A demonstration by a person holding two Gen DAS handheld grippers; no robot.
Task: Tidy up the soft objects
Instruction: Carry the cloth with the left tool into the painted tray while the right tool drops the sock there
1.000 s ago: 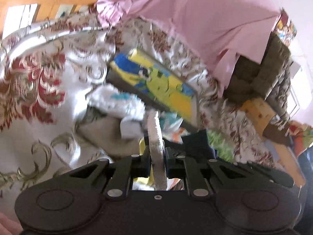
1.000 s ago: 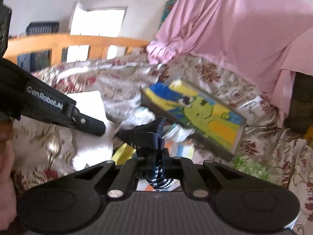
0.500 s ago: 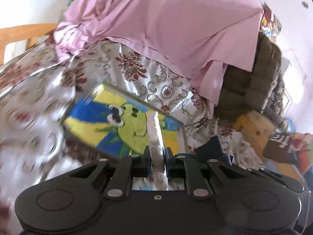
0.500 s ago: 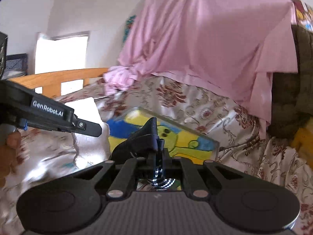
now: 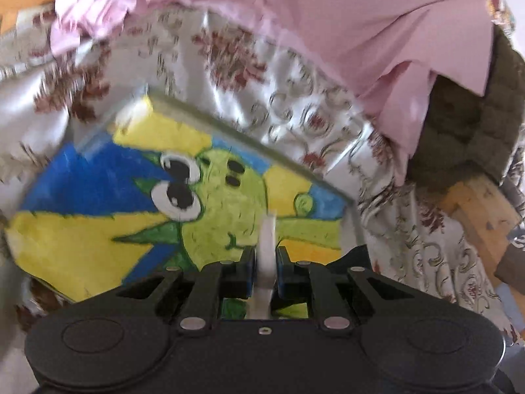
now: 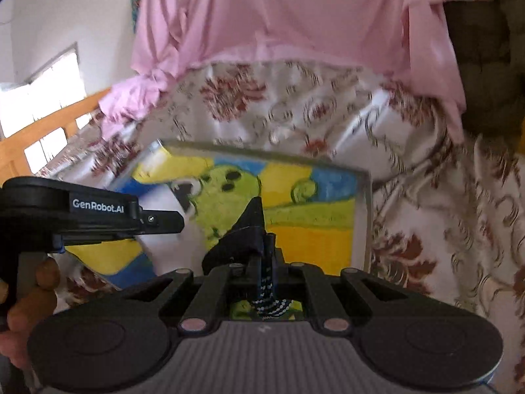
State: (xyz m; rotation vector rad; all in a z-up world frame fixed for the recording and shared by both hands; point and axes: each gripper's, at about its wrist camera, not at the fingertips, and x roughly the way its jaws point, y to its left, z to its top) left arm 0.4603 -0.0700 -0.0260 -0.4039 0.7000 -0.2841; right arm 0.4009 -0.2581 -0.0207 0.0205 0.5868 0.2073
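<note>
My left gripper is shut on a thin white cloth that stands up between its fingers. In the right wrist view the same gripper reaches in from the left, and the white cloth hangs below it. My right gripper is shut on a dark navy cloth with a dotted edge. Both grippers hang just above a flat box with a yellow, blue and green cartoon picture lying on the bed.
A floral satin bedsheet covers the bed. A pink cloth drapes down behind the box. An olive quilted blanket and wooden furniture lie to the right. A wooden bed rail is at left. A hand holds the left gripper.
Both grippers have swept across the bed with their cloths still held. The pile of clothes has left the views and the cartoon box now sits right under the fingers.
</note>
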